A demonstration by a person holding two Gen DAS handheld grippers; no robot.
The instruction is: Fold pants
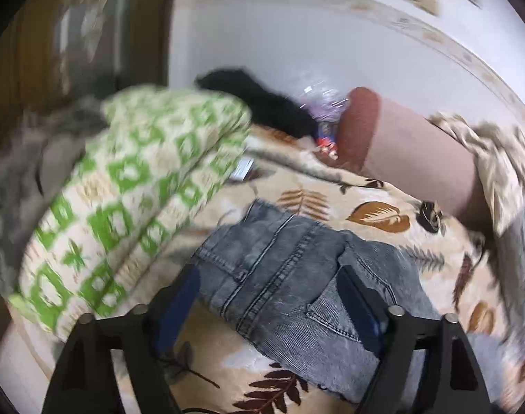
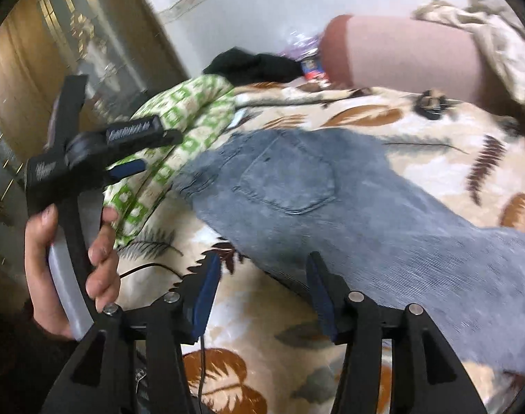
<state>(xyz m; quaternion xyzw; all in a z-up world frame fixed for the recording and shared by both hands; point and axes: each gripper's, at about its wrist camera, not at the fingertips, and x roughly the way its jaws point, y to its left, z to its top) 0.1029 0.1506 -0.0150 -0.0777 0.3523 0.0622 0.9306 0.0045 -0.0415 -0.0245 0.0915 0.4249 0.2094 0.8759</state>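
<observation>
My left fingers [image 1: 267, 296]: spread wide, empty, over the jeans' waist seams.
My right fingers [image 2: 262, 296]: spread, empty, at the jeans' near edge.
Jeans [image 2: 331, 200]: one pair, flat on the bed [image 2: 255, 327], mid-blanket.
Bed's left edge: one green-patterned cloth [image 1: 131, 179].
Far edge: one bolster [image 1: 410, 145], one black garment [image 1: 262, 103].

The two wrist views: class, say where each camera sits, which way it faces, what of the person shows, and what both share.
Left wrist: on the left gripper, facing down at the jeans; no hand shows.
Right wrist: on the right gripper, facing down at the jeans; the left hand shows.
Shared: jeans, leaf-print blanket, green-patterned cloth, pink bolster.
</observation>
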